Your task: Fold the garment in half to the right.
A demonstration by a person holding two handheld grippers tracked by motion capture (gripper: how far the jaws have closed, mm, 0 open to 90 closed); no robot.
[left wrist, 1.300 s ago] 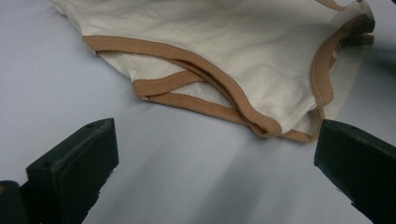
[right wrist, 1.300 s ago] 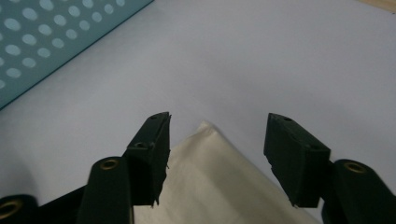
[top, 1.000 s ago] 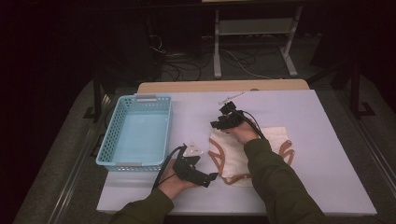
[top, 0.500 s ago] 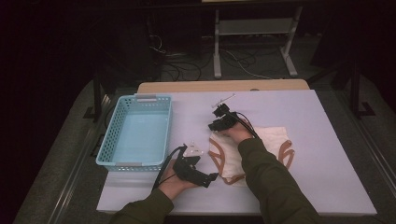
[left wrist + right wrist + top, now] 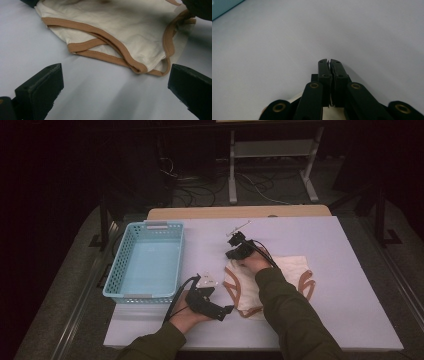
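Softly creased cream garment point(image 5: 120, 27), tan-trimmed

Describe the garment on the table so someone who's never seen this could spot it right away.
Start at the white table, then look right of the blue basket at its left side. The garment lies flat near the front edge, under the person's right forearm. It is the cream cloth with tan-brown trim along its edges and openings, the only soft thing there.

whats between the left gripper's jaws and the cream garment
Only bare white table: in the left gripper view the open left gripper stops short of the cream garment.
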